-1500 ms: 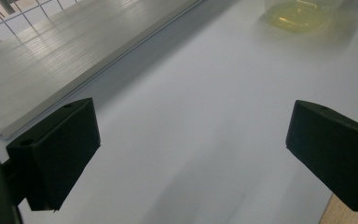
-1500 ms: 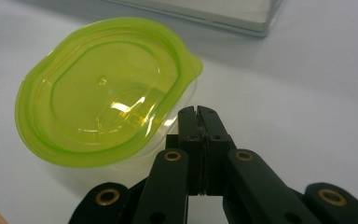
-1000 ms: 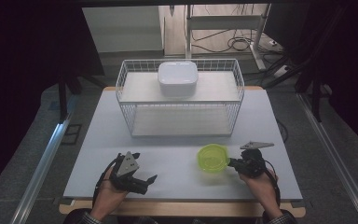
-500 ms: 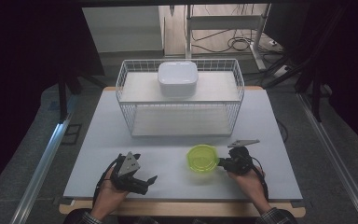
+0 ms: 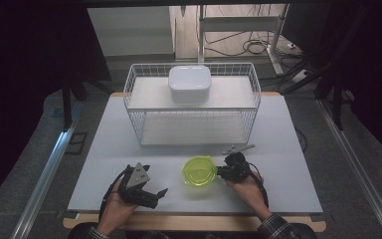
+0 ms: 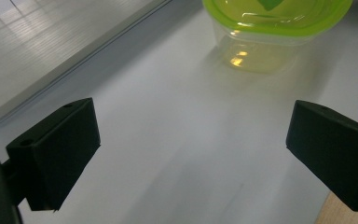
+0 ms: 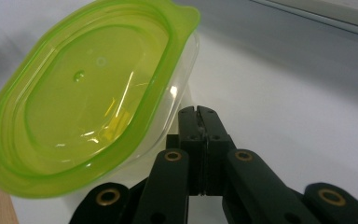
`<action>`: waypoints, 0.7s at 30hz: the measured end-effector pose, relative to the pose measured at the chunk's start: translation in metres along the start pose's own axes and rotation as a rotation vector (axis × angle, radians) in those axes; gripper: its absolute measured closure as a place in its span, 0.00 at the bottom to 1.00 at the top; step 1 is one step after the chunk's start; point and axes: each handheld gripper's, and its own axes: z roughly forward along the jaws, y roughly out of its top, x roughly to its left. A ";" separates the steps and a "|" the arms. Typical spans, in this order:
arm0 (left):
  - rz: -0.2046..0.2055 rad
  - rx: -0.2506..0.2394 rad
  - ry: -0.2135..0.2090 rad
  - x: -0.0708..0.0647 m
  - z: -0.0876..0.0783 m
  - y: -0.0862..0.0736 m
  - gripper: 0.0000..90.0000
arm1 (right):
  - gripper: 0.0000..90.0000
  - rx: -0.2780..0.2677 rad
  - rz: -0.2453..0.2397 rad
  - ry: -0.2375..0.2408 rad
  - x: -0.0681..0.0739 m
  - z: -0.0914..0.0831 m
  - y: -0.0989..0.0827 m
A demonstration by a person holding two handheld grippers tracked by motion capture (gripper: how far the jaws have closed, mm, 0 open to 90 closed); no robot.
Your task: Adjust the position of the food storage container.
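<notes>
In the high view, at the lower left of the frame, the person's left hand [image 5: 114,201] is resting on the white table [image 5: 288,164] and holding the left gripper [image 5: 154,195], whose jaws are standing spread wide with nothing between them. In the left gripper view those two black jaws are sitting far apart at the lower left and lower right of the frame, with bare table between, and the lime-lidded plastic container [image 6: 272,28] is showing at the top right, well clear of them.

Moving right in the high view, that container [image 5: 199,171] is sitting on the table in the lower middle of the frame, in front of the white wire basket [image 5: 248,107], which is holding a white lidded box [image 5: 189,83] on its upper shelf.

Just right of the container, the right hand [image 5: 246,188] is gripping the right gripper [image 5: 220,172], its tip lying against the container's right edge. In the right gripper view the jaws are pressed together with nothing pinched between them, and the tip [image 7: 199,112] is sitting right beside the clear wall under the green lid [image 7: 88,93]; whether it is actually touching I cannot tell
</notes>
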 end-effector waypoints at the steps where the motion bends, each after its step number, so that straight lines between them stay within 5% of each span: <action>1: -0.001 0.002 -0.001 -0.001 0.000 0.000 0.03 | 0.99 0.000 -0.001 0.003 0.001 0.002 0.001; 6: -0.002 0.008 -0.007 -0.003 0.000 -0.001 0.03 | 0.99 0.006 -0.021 0.000 0.004 0.006 0.003; 10: 0.003 0.012 -0.012 -0.004 0.001 -0.001 0.02 | 0.98 0.003 -0.042 -0.051 0.001 0.001 0.003; 21: -0.039 0.013 -0.053 -0.004 -0.006 -0.002 0.03 | 0.80 -0.093 -0.113 -0.179 -0.001 -0.042 -0.003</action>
